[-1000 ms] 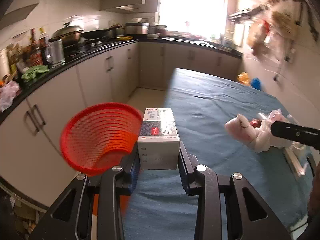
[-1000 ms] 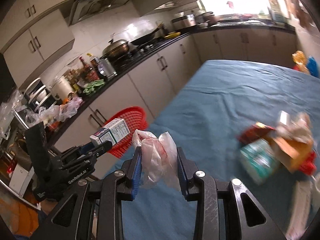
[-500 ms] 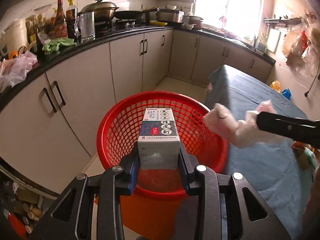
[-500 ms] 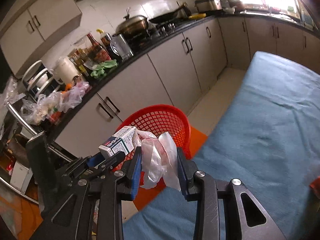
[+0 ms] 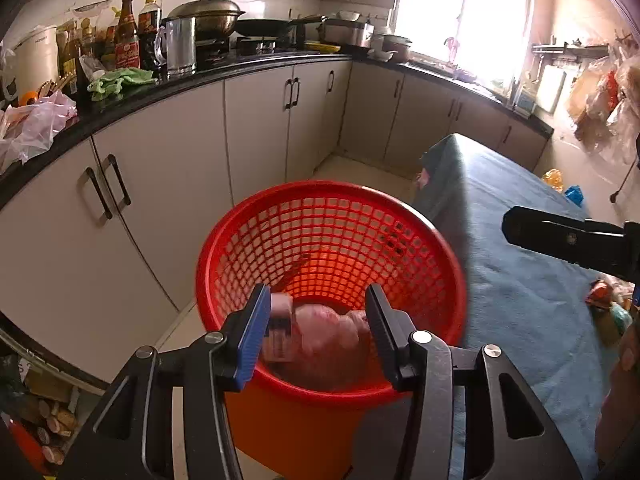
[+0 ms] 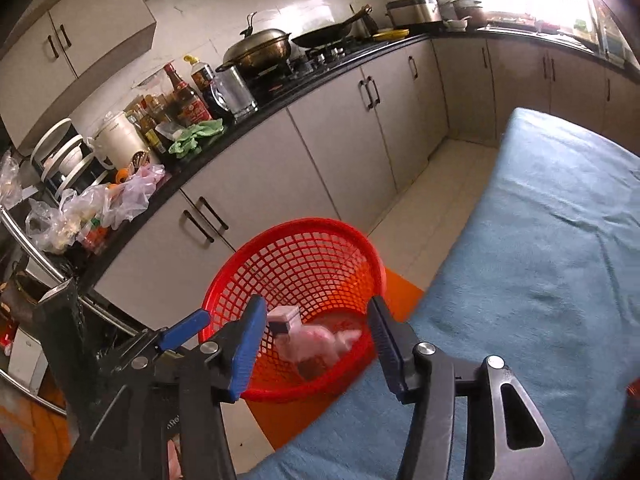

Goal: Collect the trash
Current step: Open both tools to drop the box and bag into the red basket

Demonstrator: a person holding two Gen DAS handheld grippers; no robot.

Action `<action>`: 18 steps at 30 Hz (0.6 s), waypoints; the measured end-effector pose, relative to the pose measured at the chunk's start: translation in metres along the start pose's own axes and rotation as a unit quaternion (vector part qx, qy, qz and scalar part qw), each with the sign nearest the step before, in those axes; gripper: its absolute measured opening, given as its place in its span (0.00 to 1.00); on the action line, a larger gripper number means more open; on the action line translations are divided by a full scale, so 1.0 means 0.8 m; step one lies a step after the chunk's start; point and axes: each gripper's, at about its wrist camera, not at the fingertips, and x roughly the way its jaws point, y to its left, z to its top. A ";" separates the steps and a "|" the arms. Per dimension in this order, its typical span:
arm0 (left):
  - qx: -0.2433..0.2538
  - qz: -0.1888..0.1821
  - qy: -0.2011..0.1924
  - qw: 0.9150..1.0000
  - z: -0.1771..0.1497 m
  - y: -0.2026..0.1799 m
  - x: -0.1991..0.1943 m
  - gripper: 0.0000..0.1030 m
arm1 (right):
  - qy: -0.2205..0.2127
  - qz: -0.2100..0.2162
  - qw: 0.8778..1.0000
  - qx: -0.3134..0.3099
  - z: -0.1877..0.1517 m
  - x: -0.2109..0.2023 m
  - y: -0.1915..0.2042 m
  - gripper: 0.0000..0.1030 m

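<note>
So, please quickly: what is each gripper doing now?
Left gripper: jaws opening, holding nothing; box dropping into the basket.
Right gripper: jaws opening, holding nothing; plastic bag falling in too.

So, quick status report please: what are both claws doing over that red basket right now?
Left claw and right claw opening, nothing gripped. Small box and pink plastic bag dropping into red basket. Nothing in the way.

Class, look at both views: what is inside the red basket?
Inside the red basket lie a small box and a crumpled pink bag, both blurred. The basket's floor beneath them is covered and cannot be seen.
</note>
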 end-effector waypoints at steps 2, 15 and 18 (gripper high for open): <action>0.004 -0.006 -0.005 1.000 -0.004 -0.010 -0.011 0.49 | -0.005 0.004 1.000 0.005 -0.005 -0.017 -0.005 0.55; 0.053 -0.077 -0.014 0.996 -0.036 -0.124 -0.068 0.60 | -0.050 -0.018 0.998 0.044 -0.079 -0.157 -0.072 0.56; 0.072 -0.093 -0.007 0.993 -0.045 -0.159 -0.072 0.61 | -0.062 -0.028 0.996 0.060 -0.098 -0.187 -0.094 0.57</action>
